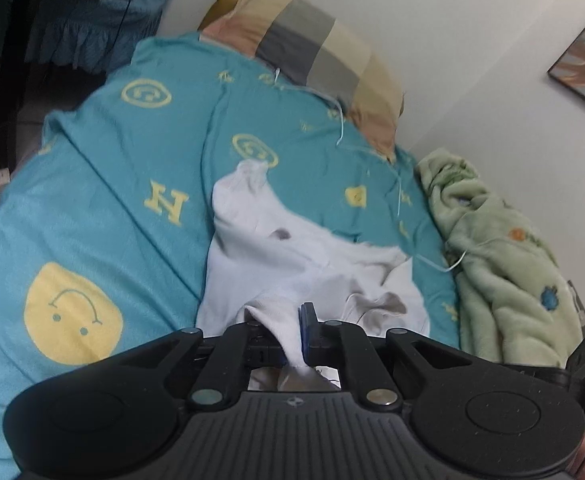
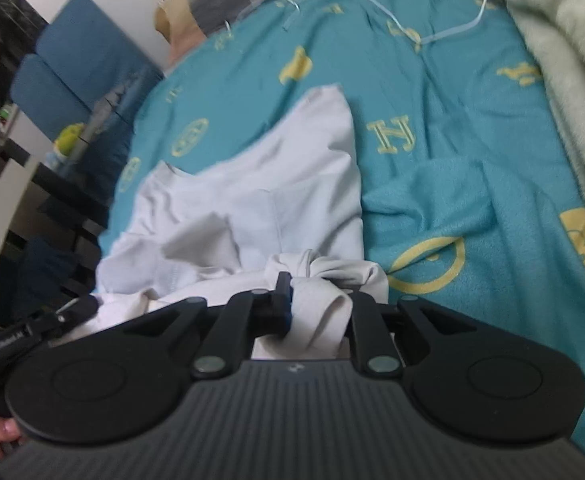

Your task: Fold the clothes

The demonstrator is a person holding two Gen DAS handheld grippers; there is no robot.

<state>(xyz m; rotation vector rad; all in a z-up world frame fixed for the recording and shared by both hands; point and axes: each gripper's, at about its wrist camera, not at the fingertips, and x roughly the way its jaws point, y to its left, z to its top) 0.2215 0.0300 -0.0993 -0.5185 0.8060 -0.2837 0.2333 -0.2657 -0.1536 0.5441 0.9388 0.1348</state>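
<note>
A white T-shirt (image 1: 276, 248) lies spread on a teal bed cover (image 1: 104, 184) with yellow prints. My left gripper (image 1: 282, 320) is shut on a bunched fold of its near edge, the cloth rising between the black fingers. In the right wrist view the same white T-shirt (image 2: 260, 200) stretches away, one sleeve pointing far up the bed. My right gripper (image 2: 316, 300) pinches a gathered wad of the shirt's edge; its jaws stand slightly apart around the thick cloth. The left gripper's side shows at the left edge of that view.
A striped pillow (image 1: 316, 40) lies at the head of the bed against a white wall. A pale green fleece blanket (image 1: 504, 248) is heaped along the right. Thin wire hangers (image 2: 372, 4) rest on the cover (image 2: 472, 140). Dark furniture (image 2: 44, 208) stands left of the bed.
</note>
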